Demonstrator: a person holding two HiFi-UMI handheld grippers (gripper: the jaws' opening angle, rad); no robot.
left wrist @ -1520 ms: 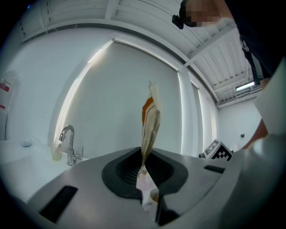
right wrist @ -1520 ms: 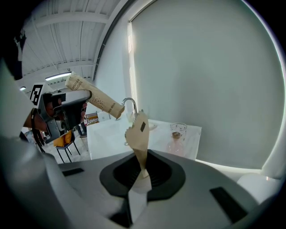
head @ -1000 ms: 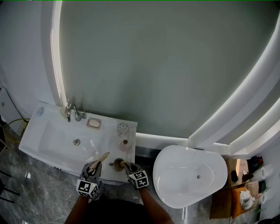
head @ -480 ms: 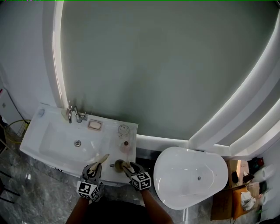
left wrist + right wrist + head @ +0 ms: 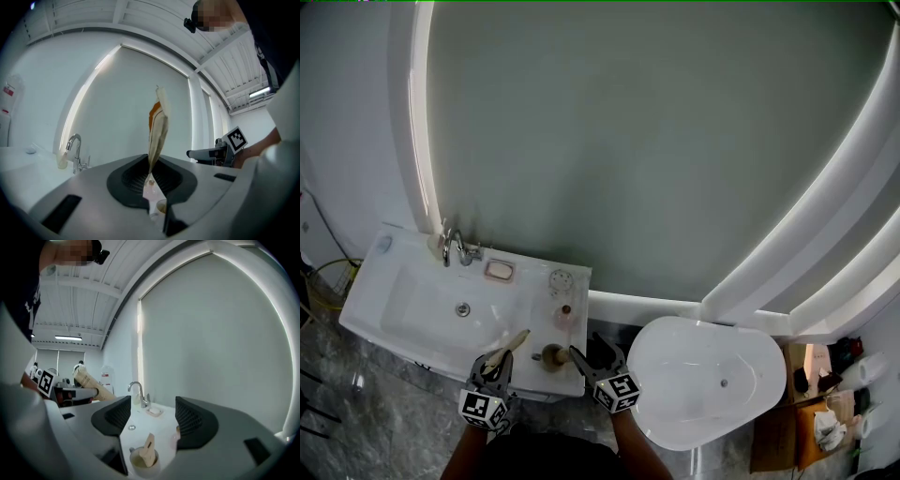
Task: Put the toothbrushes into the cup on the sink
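Note:
A small tan cup [image 5: 551, 354] stands near the front right edge of the white sink counter [image 5: 412, 309]. In the right gripper view the cup [image 5: 142, 462] holds one paper-wrapped toothbrush [image 5: 149, 448], leaning upright. My right gripper [image 5: 589, 352] sits just right of the cup; its jaws [image 5: 152, 420] are opening, with nothing between them. My left gripper [image 5: 494, 362] is left of the cup, shut on a second wrapped toothbrush [image 5: 510, 345] that points up and right. That toothbrush [image 5: 157, 133] rises from the shut jaws of the left gripper [image 5: 151, 174].
A chrome faucet [image 5: 450, 246], a soap dish [image 5: 499, 270], a round strainer-like object [image 5: 561, 278] and a small pink bottle [image 5: 564, 315] stand along the counter's back and right. A white tub [image 5: 703, 380] lies to the right, with boxes [image 5: 825, 403] beyond it.
My right gripper's jaws have spread wide and drawn back to the right of the cup, leaving its toothbrush standing in the cup. The left gripper keeps its toothbrush, barely moved.

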